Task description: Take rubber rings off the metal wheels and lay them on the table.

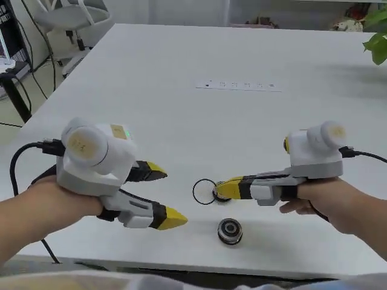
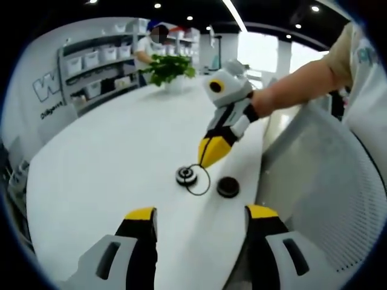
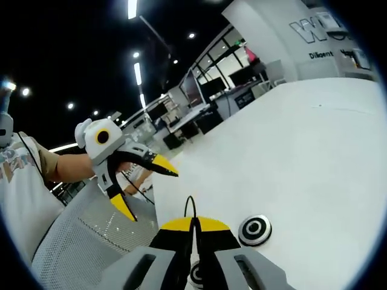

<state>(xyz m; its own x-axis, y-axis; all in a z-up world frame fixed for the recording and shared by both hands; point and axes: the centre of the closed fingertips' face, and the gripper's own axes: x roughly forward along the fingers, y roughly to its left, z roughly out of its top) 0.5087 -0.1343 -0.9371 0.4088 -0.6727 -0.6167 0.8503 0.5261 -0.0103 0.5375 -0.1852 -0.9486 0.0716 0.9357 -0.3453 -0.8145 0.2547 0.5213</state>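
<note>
My right gripper (image 1: 221, 191) is shut on a thin black rubber ring (image 1: 193, 192), which hangs as a loop to the left of its yellow tips. A metal wheel (image 1: 216, 194) sits just behind those tips, mostly hidden. A second wheel (image 1: 230, 231), with a dark rim, lies nearer the table's front edge. My left gripper (image 1: 164, 194) is open and holds nothing, a short way left of the ring. The left gripper view shows its own jaws (image 2: 201, 212) spread wide, the right gripper (image 2: 210, 154) with the ring (image 2: 209, 181), and both wheels (image 2: 186, 176) (image 2: 228, 186). In the right gripper view the ring (image 3: 191, 208) rises from between the shut jaws (image 3: 193, 225).
The white table (image 1: 242, 121) stretches far back with open room; a flush socket strip (image 1: 239, 85) lies at mid-table. A green plant (image 1: 378, 36) stands at the far right corner. Office chairs (image 1: 72, 18) stand beyond the left edge. Both wheels lie close to the front edge.
</note>
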